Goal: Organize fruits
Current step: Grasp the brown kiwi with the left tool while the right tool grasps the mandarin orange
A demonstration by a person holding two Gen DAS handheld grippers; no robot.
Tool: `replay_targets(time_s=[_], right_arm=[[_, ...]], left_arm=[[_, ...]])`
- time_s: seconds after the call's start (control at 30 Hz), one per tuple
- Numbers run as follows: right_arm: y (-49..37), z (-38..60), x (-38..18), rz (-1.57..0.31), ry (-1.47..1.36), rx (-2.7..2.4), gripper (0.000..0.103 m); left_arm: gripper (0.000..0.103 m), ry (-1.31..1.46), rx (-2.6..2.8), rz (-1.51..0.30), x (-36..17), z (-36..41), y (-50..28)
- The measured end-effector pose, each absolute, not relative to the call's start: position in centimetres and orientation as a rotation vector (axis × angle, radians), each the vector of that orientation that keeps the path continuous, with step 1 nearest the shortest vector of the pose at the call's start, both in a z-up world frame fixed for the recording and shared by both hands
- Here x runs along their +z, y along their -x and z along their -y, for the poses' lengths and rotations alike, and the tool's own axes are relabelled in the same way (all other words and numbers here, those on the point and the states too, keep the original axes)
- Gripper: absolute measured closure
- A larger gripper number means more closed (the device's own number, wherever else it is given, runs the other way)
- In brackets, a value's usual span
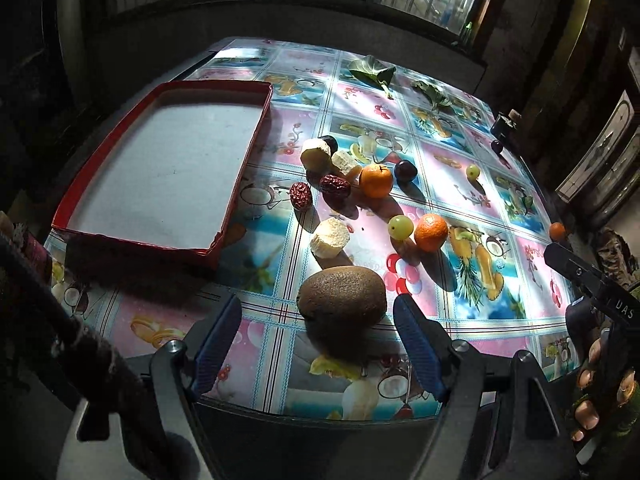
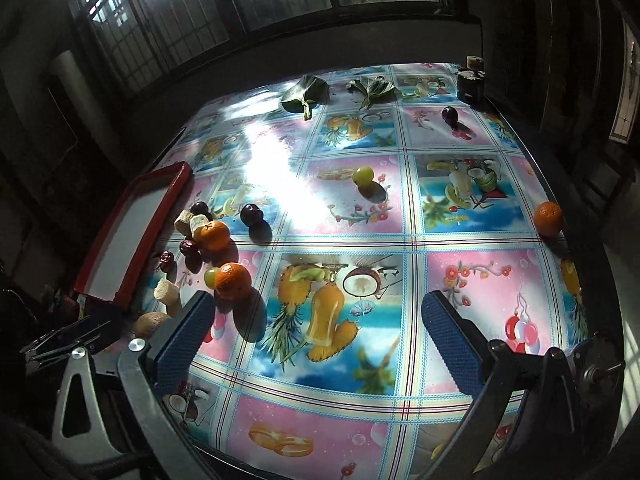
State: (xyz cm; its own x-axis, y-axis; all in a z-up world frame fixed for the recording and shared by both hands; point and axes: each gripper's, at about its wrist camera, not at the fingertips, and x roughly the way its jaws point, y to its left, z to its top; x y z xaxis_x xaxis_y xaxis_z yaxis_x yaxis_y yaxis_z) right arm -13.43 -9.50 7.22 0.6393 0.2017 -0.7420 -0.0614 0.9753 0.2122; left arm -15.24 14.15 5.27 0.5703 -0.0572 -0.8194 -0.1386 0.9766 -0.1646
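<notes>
Left gripper (image 1: 318,322) is spread wide, blue pads either side of the kiwi (image 1: 343,297) at lower centre of its view, not quite touching it as far as I can see. Right gripper (image 2: 320,330) is wide too, nothing between the pads, just tablecloth (image 2: 472,280). Red tray (image 1: 160,168) sits upper left, with oranges, grapes, dates and banana pieces scattered beside it.

Two fisheye views look down over a sunlit desk (image 1: 360,92) toward windows. The left camera sits low and close to a kiwi (image 1: 342,297); the right looks from further right. Both share the red tray (image 1: 224,216) and scattered fruit
</notes>
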Motion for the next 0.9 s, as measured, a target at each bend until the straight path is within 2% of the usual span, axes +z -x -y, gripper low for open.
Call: replay_targets(time_s=[0.9], right_arm=[[13.7, 7.5, 6.2, -0.916, -0.014, -0.014, 0.000]], left_arm=[[0.024, 0.197, 0.006, -1.024, 3.9, -12.0, 14.7]])
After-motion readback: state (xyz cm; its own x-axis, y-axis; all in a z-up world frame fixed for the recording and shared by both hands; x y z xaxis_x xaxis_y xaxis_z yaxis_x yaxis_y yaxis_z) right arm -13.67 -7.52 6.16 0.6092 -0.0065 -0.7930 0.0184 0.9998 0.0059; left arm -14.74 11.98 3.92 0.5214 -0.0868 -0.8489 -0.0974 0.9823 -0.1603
